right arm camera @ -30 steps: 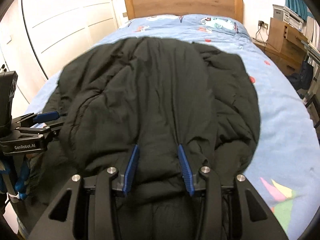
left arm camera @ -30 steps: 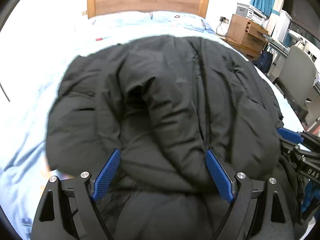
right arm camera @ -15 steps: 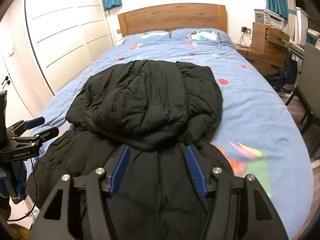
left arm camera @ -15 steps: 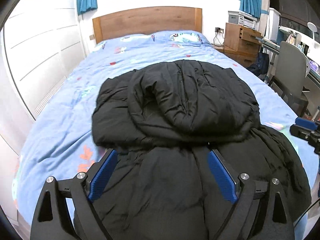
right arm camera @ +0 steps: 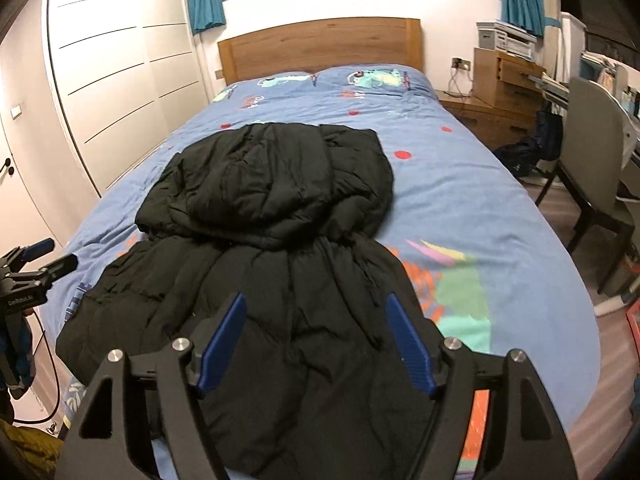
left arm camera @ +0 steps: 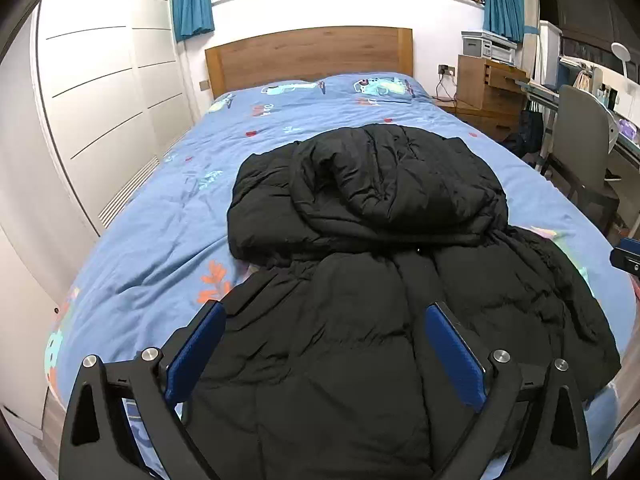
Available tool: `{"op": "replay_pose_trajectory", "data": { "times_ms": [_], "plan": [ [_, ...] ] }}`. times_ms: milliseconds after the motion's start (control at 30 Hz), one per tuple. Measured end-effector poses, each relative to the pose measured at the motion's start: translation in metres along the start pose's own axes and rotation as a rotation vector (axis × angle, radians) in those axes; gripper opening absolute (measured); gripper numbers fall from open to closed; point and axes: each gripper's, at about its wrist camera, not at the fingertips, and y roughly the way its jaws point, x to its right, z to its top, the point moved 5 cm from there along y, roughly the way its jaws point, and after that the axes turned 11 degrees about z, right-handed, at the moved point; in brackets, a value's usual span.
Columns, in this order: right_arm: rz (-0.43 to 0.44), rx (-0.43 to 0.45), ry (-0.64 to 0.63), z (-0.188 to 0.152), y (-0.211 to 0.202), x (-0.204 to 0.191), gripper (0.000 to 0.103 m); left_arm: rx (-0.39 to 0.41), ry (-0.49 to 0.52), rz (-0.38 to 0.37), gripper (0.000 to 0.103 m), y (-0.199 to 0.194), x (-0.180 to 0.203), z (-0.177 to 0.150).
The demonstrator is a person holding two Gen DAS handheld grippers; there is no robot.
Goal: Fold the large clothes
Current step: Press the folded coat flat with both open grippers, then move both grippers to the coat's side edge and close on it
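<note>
The big black coat [left arm camera: 360, 248] lies on the blue bed [left arm camera: 160, 220], its far part folded back over itself; the left gripper [left arm camera: 324, 344] and right gripper [right arm camera: 316, 340] have just been opening above it, holding nothing.

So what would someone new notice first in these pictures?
A big black puffer coat sprawls across the near half of the blue patterned bedspread, its far end folded back onto itself. In the foreground, blue-padded left tongs and right tongs stand open above it, gripping nothing.

The black coat's [left arm camera: 360, 280] near hem runs off the bottom edge.
</note>
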Motion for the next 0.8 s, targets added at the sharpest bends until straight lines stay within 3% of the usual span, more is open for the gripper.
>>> {"op": "replay_pose_trajectory", "data": {
  "times_ms": [433, 600, 800],
  "plan": [
    [-0.067, 0.019, 0.076, -0.034, -0.035, 0.039, 0.072, -0.01, 0.012, 0.045, 0.1, -0.01, -0.005, -0.023],
    [-0.074, 0.025, 0.092, -0.043, -0.042, 0.046, 0.072, -0.026, -0.004, 0.014, 0.1, -0.011, -0.009, -0.03],
    [-0.095, 0.023, 0.119, -0.054, -0.05, 0.059, 0.072, -0.035, 0.013, 0.027, 0.1, -0.013, -0.009, -0.038]
  ]
}}
